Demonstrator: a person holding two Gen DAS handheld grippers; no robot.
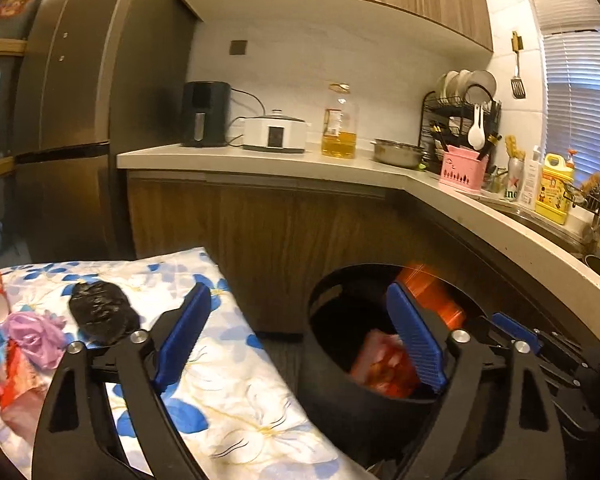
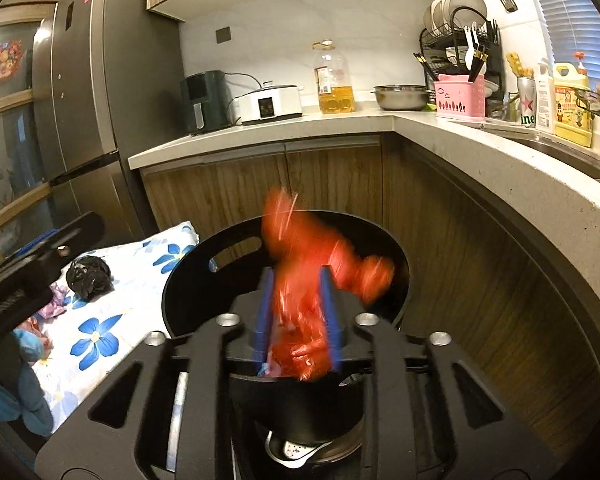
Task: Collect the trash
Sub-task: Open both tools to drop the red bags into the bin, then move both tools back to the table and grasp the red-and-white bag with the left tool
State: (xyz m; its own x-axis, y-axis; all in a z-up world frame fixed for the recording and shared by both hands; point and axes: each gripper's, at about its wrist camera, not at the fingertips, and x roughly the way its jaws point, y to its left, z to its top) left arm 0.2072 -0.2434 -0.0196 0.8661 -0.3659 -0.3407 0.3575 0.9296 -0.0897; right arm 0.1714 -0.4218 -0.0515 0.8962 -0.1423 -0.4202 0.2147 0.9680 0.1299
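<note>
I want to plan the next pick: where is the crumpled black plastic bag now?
The crumpled black plastic bag lies on the floral cloth, left of the black bin in both views, beside the purple wrapper.

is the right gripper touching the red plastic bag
Touching: the right wrist view shows the right gripper with both blue fingers pressed against the red plastic bag between them.

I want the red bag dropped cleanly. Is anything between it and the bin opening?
Nothing visible. The right gripper holds the red bag directly over the open black bin; the left gripper is open, off to the side.
</note>
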